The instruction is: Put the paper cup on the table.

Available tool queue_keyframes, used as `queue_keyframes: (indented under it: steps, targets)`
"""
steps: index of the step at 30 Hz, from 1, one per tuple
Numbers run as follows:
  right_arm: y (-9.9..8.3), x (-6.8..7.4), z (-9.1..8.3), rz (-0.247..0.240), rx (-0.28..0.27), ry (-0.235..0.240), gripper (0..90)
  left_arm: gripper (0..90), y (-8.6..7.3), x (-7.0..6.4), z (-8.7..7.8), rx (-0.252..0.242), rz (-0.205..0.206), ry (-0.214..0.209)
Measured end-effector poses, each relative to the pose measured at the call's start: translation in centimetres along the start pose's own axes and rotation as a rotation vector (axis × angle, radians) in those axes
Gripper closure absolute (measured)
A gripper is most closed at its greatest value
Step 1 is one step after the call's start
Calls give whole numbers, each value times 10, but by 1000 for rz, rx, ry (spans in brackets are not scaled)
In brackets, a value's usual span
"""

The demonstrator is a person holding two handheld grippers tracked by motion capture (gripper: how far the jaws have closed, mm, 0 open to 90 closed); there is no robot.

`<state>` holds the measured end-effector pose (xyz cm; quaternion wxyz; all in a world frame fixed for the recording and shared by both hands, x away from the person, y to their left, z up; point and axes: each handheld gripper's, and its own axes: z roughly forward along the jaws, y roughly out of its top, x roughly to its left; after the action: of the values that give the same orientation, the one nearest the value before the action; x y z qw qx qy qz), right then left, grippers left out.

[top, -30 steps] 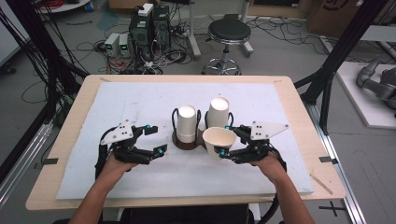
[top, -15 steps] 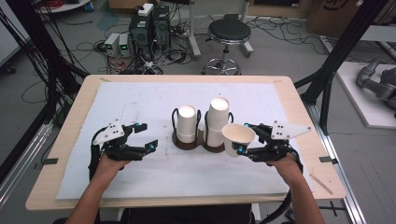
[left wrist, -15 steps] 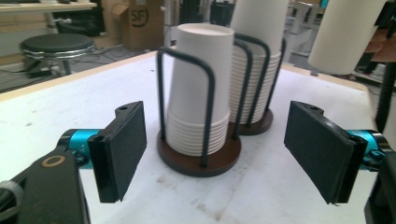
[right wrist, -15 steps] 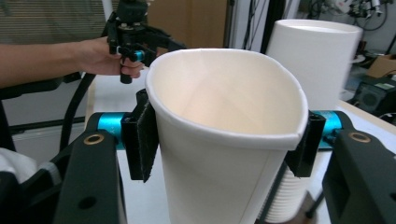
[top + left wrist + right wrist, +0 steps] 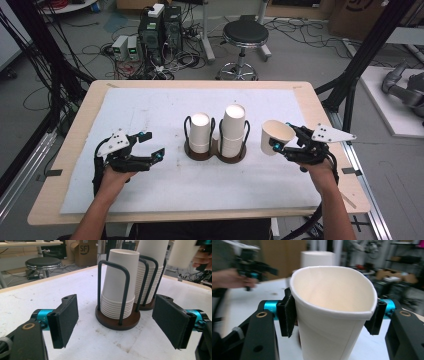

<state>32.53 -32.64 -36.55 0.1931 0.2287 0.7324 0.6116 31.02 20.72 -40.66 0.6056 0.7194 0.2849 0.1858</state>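
A person sits at a table [image 5: 310, 100] covered with a white mat [image 5: 150, 110], holding a two-jaw gripper in each hand. The right gripper [image 5: 278, 146] is clamped on a single white paper cup [image 5: 275, 136], its jaws pressed against opposite sides of the cup's wall just below the rim, squeezing the rim slightly out of round. The cup is lifted off the mat and tipped, its open mouth facing up and away from the person, just to the right of the cup holder [image 5: 216, 152]. The left gripper [image 5: 156, 148] rests low over the mat, well to the left of the holder, with its jaws spread wide apart and nothing between them; its two black pads face each other and point toward the holder. The holder is a dark brown double base with black wire loops, standing at the middle of the mat. It carries two stacks of upside-down white cups, the left stack [image 5: 200, 132] shorter than the right stack [image 5: 233, 130].
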Motion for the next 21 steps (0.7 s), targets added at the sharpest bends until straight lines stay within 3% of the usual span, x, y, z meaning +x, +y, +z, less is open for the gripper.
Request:
queue_keyframes:
  steps: [3,7,11,16,21]
  targets:
    - [-8,-10,3,28,1,-60,383,211,1,0,1,-1,4,0]
    - [-14,-20,12,20,45,-127,385,211,1,0,0,-7,8,3]
    - [-27,-32,22,61,87,-195,386,211,1,1,0,-5,9,6]
    - [-42,-47,27,113,126,-257,385,211,0,2,1,-4,13,6]
    - [-51,-56,33,158,175,-289,383,211,0,2,3,-7,20,-2]
